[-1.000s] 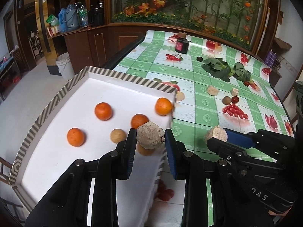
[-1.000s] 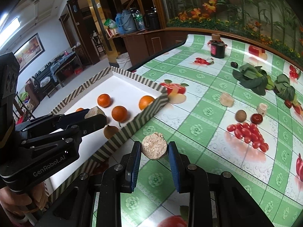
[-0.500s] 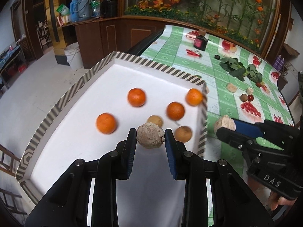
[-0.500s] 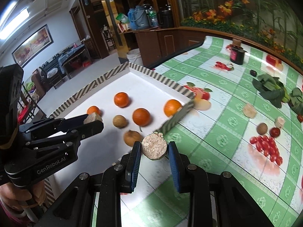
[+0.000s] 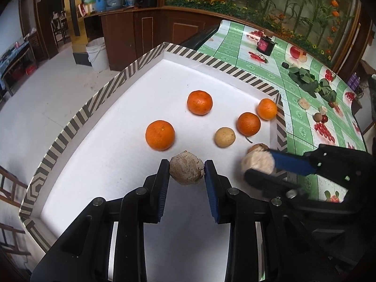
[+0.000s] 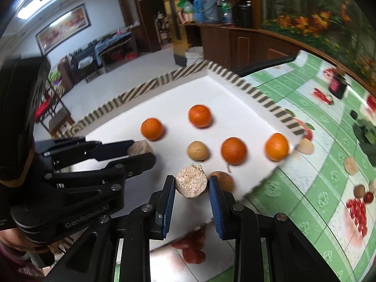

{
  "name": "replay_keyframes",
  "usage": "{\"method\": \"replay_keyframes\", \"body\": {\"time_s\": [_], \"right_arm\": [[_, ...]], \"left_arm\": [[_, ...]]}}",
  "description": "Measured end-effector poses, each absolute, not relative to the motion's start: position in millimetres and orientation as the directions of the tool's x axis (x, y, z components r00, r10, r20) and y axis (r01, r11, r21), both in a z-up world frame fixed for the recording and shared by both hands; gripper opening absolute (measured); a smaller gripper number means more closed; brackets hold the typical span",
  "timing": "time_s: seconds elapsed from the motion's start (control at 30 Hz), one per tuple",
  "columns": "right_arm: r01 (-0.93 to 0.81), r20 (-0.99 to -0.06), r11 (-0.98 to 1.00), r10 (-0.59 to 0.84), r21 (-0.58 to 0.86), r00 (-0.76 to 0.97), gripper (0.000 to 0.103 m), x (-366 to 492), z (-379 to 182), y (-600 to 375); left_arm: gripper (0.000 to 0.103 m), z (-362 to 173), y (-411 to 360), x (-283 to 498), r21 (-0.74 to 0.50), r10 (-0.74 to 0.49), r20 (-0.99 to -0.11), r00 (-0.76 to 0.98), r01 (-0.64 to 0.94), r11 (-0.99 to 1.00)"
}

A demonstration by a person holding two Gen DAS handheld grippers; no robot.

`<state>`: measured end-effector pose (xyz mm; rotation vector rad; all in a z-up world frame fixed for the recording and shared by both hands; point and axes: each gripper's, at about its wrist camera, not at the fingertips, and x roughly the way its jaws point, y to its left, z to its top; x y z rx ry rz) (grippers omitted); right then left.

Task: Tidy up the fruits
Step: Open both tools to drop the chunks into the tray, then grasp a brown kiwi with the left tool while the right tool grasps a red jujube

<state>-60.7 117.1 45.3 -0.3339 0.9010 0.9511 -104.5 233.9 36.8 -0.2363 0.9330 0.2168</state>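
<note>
Now both tongs, left (image 5: 186,168) and right (image 6: 191,183), clamp rough lumps above the striped-edged tray (image 5: 98,94).

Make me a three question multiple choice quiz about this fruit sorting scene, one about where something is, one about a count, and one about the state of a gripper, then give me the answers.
1. Where do the oranges lie?
A. in the striped-rim white tray
B. on the green tablecloth
C. in the white bucket

2. How many oranges are in the tray?
A. two
B. four
C. six

3. What is the left gripper doing?
A. standing open and empty
B. holding an orange
C. shut on a rough brown lump

Answers:
1. A, all of them rest on the tray's white floor.
2. B, four orange balls show in both wrist views, beside two tan fruits.
3. C, its pads press on the lump from both sides; the right gripper likewise grips a crumbly beige piece.
</note>
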Motion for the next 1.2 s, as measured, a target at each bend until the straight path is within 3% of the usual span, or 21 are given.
{"method": "replay_keyframes", "body": {"time_s": [0.43, 0.5, 0.57, 0.6, 0.93, 1.2], "right_arm": [[-0.846, -0.827, 0.528, 0.508, 0.077, 0.242, 0.028, -59.0, 26.0, 140.6], [-0.846, -0.828, 0.526, 0.508, 0.080, 0.238, 0.029, -58.1, 25.7, 140.5], [-0.851, -0.827, 0.519, 0.512, 0.083, 0.232, 0.033, -60.6, 26.2, 141.0], [-0.853, -0.825, 0.516, 0.514, 0.080, 0.233, 0.034, -61.9, 27.1, 140.2], [-0.823, -0.776, 0.556, 0.567, 0.114, 0.275, 0.035, -62.5, 53.2, 102.7], [-0.757, -0.752, 0.640, 0.562, 0.132, 0.344, 0.035, -49.9, 61.9, 56.4]], "left_arm": [[0.031, 27.5, 247.9, -100.8, -0.115, 0.081, -0.848, 0.523, -0.332, 0.936], [0.040, 27.3, 249.2, -101.1, -0.121, 0.079, -0.849, 0.522, -0.338, 0.933], [0.057, 29.7, 250.2, -102.8, -0.126, 0.084, -0.844, 0.530, -0.348, 0.929], [0.059, 31.2, 250.9, -103.7, -0.129, 0.086, -0.840, 0.535, -0.351, 0.927], [0.060, 49.9, 235.1, -106.4, -0.111, 0.117, -0.808, 0.578, -0.344, 0.933], [0.060, 59.1, 191.6, -92.8, -0.114, 0.067, -0.795, 0.602, -0.257, 0.960]]}}
